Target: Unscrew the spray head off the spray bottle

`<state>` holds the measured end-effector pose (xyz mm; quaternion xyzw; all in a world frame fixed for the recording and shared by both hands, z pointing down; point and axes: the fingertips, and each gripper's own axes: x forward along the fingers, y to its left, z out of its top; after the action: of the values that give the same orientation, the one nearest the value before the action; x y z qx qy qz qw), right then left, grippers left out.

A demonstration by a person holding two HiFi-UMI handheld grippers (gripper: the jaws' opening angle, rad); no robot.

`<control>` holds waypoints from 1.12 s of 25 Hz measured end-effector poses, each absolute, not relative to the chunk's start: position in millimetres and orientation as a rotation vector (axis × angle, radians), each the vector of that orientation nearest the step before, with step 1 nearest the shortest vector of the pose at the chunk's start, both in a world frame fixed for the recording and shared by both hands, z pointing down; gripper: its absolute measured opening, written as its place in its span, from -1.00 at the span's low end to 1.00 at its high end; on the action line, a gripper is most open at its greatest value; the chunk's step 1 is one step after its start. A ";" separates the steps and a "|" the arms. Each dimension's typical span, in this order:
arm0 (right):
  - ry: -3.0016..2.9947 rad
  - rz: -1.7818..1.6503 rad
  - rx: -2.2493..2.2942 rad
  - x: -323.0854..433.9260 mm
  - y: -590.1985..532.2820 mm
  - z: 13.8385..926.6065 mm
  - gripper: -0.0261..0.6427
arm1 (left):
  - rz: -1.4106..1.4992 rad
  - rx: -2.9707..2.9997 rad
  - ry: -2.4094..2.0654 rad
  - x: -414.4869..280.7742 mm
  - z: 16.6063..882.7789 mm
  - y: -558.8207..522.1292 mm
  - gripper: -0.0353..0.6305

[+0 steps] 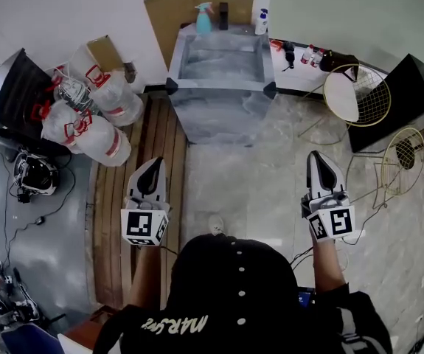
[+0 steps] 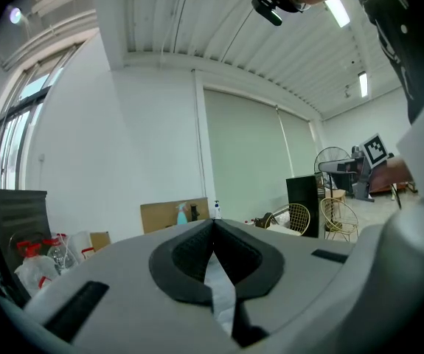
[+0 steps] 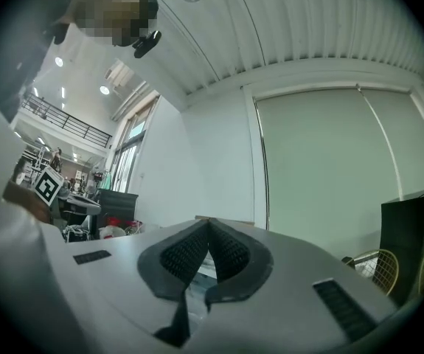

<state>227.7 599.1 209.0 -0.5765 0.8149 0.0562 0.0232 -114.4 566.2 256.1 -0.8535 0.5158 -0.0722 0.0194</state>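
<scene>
The left gripper point(image 1: 152, 169) and right gripper point(image 1: 318, 162) are side by side, both clenched on nothing, jaws pressed together. Water jugs point(image 1: 94, 116) lie left of the left one and wire chairs point(image 1: 359, 94) right of the right one. Ahead between them stands a grey table point(image 1: 223, 102). The teal spray bottle point(image 1: 203, 19) is upright at its far edge, well beyond both tips.
</scene>
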 end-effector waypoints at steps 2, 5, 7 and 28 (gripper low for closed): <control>2.518 0.169 -1.791 220.1 583.2 209.6 -0.88 | -0.222 -2.659 1.582 -119.5 257.4 549.8 -0.82; 2.526 0.173 -1.796 208.1 565.7 211.0 -0.88 | -0.233 -2.672 1.549 -126.9 261.1 531.7 -0.82; 2.531 0.169 -1.802 202.4 556.9 213.9 -0.88 | -0.249 -2.683 1.537 -131.3 265.9 520.8 -0.82; 2.542 0.127 -1.737 217.0 338.3 242.7 -0.88 | -0.266 -2.668 1.558 -112.9 285.5 320.6 -0.82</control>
<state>217.0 338.3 242.7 -0.5635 0.8245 0.0413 0.0303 -112.9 320.6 285.5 -0.8602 0.5022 -0.0858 0.0203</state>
